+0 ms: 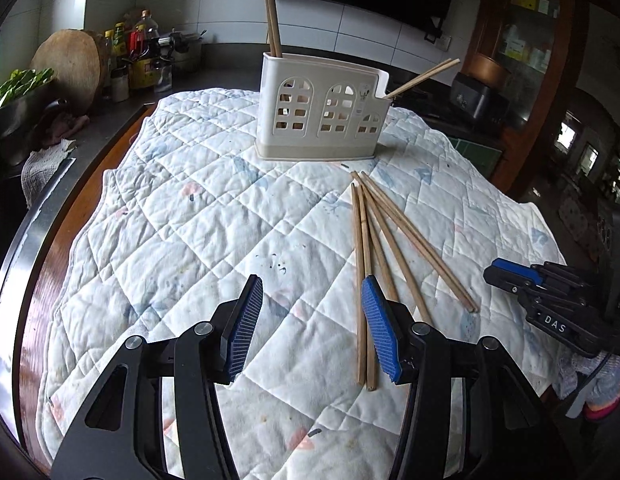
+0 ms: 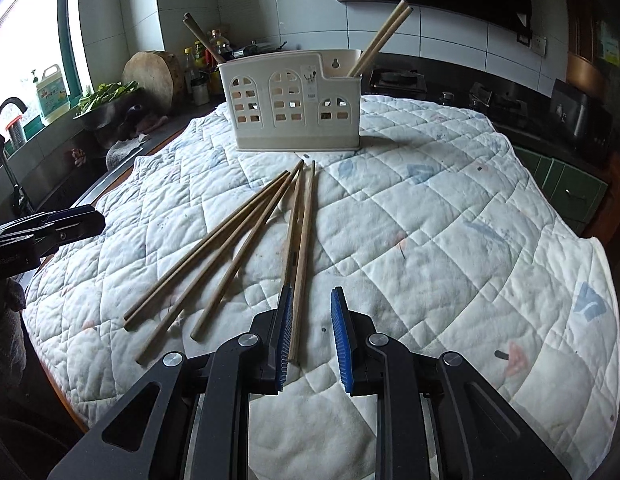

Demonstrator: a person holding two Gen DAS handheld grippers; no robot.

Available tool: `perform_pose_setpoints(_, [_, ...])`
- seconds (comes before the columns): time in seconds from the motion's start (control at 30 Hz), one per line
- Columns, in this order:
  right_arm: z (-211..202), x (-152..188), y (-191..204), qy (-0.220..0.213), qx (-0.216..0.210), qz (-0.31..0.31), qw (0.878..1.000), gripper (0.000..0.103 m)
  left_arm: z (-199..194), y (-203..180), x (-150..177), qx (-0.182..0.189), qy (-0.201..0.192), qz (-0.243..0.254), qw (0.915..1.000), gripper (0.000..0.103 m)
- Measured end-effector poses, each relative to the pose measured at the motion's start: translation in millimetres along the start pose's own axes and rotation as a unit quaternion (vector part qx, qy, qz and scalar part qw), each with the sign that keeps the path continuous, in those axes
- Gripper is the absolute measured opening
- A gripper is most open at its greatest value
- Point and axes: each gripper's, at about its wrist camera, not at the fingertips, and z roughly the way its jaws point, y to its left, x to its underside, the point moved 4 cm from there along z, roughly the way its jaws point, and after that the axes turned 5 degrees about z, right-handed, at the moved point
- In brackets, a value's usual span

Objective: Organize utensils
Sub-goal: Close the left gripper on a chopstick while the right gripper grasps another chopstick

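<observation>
On the quilted cloth (image 2: 430,208) spread over the surface, at far left, the left hand-held gripper (image 1: 312,320): blue pads wide apart, nothing between them, hovering low over bare quilt. Just to its right, almost grazing the right pad, a fan of loose wooden chopsticks (image 1: 366,264), six by the right wrist count, narrow tips gathered toward the holder and thick ends splayed toward the cameras. Long axes roughly fore-and-aft, running away from both grippers toward the back of the cloth. Further back and near centre, the cream chopstick holder (image 1: 322,116) with arched cut-out windows, upright, already carrying a pair of chopsticks (image 1: 273,20) standing in its left compartment and another pair (image 2: 384,36) leaning out of the right one. At right, the right hand-held gripper (image 2: 310,334): jaws parted to a medium, narrower gap, and the thick end of the rightmost chopstick (image 2: 303,248) lying inside that gap, close against the left pad, not visibly pinched. Its neighbour just outside the left pad, partly hidden. Judged from this: right side nearer and better lined up, pads straddling the stick across its long axis, so a plain closing would likely take it; risk of catching the neighbouring stick too. Left side well placed only for the leftmost sticks after a small shift rightward. Most sticks not yet stowed.
</observation>
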Motion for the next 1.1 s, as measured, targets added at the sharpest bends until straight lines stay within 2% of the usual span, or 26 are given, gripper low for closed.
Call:
perform_pose_setpoints(0.4, [26, 9, 2, 0.031, 0.001, -0.002, 1.000, 0.017, 15, -1, 18, 0.009, 0.025, -0.003, 0.9997, 0.050])
perform_pose_setpoints(0.8, [35, 11, 3, 0.044, 0.013, -0.011, 0.999, 0.008, 37, -24, 28, 0.039, 0.056, 0.023, 0.9974, 0.023])
perform_pose_setpoints(1.1, [32, 11, -3, 0.043, 0.010, -0.002, 0.999, 0.007, 52, -29, 28, 0.040, 0.071, 0.025, 0.9964, 0.016])
